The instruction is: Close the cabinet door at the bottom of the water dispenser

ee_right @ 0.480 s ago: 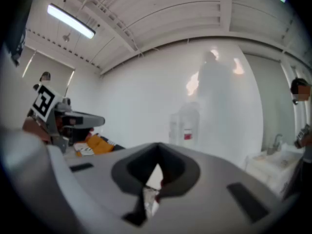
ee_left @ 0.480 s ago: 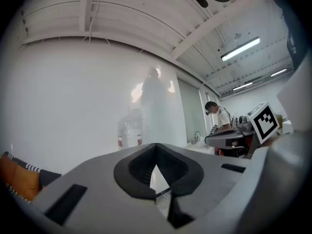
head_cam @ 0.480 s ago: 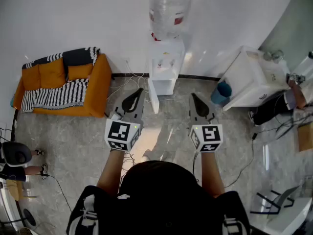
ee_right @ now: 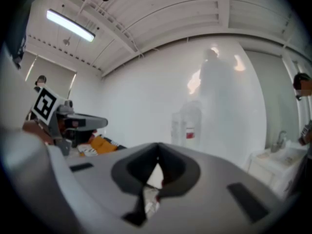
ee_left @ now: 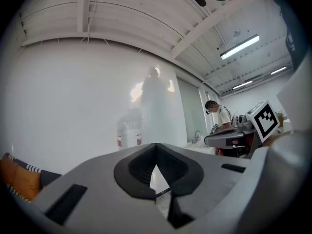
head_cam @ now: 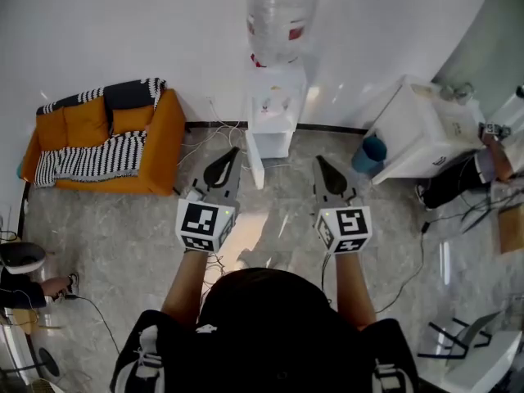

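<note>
The white water dispenser (head_cam: 277, 97) stands against the far wall with a clear bottle (head_cam: 282, 11) on top. Its bottom cabinet door (head_cam: 255, 169) is swung out towards me, at the left of the dark opening. My left gripper (head_cam: 232, 152) is shut and empty, with its tip just left of the door's edge. My right gripper (head_cam: 319, 162) is also shut and empty, to the right of the cabinet and short of it. The left gripper (ee_left: 156, 147) and the right gripper (ee_right: 157, 149) views both show the dispenser (ee_left: 130, 133) (ee_right: 187, 126) hazily ahead.
An orange sofa (head_cam: 102, 137) with a striped blanket sits at the left wall. Cables (head_cam: 205, 142) lie on the floor by the dispenser. A white counter (head_cam: 426, 129) and a blue bucket (head_cam: 372, 152) stand at the right, with a person (head_cam: 483, 166) beside them.
Both grippers hold almost the same places. A person's foot at the left edge of the head view has shifted.
</note>
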`<state>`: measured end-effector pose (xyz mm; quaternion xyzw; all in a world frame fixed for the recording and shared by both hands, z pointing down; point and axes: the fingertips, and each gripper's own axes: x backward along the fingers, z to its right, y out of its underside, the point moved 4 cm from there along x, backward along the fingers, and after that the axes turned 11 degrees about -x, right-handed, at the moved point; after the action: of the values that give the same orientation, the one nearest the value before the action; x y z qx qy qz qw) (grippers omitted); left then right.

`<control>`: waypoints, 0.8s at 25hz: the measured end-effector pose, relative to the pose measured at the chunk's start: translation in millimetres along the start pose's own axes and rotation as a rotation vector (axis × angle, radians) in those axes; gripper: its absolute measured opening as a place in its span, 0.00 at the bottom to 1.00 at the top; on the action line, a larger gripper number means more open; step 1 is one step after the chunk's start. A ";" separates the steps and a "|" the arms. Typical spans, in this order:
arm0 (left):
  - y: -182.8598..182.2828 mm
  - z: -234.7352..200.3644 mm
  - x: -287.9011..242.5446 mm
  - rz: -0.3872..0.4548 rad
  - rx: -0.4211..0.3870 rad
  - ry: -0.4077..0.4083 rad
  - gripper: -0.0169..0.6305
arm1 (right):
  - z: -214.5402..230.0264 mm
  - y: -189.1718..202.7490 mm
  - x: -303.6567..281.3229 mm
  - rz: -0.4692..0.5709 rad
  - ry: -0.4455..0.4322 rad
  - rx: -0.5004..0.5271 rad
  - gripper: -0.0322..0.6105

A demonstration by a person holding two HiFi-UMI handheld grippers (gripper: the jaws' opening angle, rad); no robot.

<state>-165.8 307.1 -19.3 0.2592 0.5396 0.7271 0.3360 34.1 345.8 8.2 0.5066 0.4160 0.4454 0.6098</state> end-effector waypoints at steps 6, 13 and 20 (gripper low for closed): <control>2.1 15.8 -2.3 -0.011 -0.005 -0.012 0.04 | 13.4 5.1 7.8 -0.013 -0.010 -0.017 0.10; 3.6 51.3 -8.0 -0.041 -0.020 -0.016 0.04 | 35.4 14.9 25.5 -0.033 -0.031 -0.016 0.10; 5.9 72.2 -9.3 -0.059 -0.033 -0.037 0.04 | 51.0 27.2 34.7 -0.046 -0.057 -0.027 0.10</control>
<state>-107.7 342.9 6.7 0.2509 0.5288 0.7208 0.3714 88.6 369.1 40.4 0.5010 0.4040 0.4224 0.6382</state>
